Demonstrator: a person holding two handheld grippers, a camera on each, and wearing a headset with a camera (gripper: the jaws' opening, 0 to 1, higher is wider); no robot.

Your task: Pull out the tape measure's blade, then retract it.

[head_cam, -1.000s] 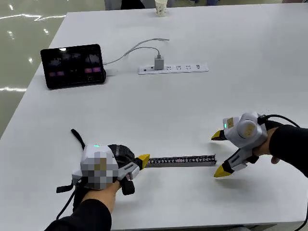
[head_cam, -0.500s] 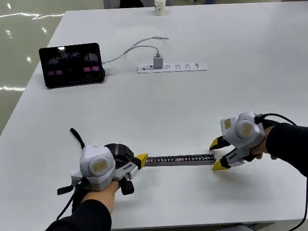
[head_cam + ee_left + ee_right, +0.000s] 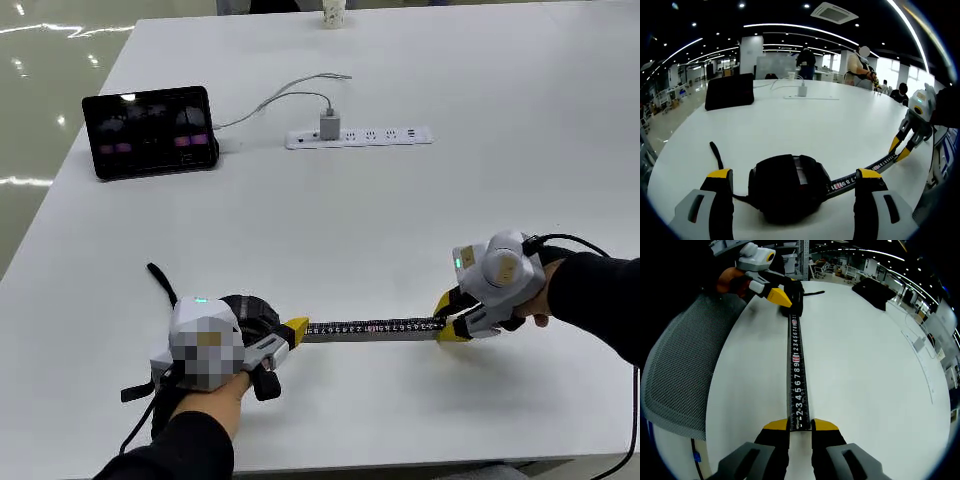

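Right tool has its yellow tips closed in on the free end of the dark numbered metal blade, pinching it as far as I can tell. Left tool sits with its jaws spread wide either side of the chunky black tape measure case. There's a sliver of white on both sides, so it looks more like bracketing than squeezing.

The case sits toward the near-left corner of the white counter, and the blade lies flat on it, running roughly along the near edge.

My read is that the pull-out step is in hand, maybe about finished, since a good stretch of blade is out. Next move would be walking the tip back toward the case slowly instead of letting it snap in. The left tool also needs to stop the case skidding.

The hook at the blade's end is buried between the right tips. I can't make out any lock button on the case. Numbers near the case are too small to read, and the case's black strap trails off under the left hand.
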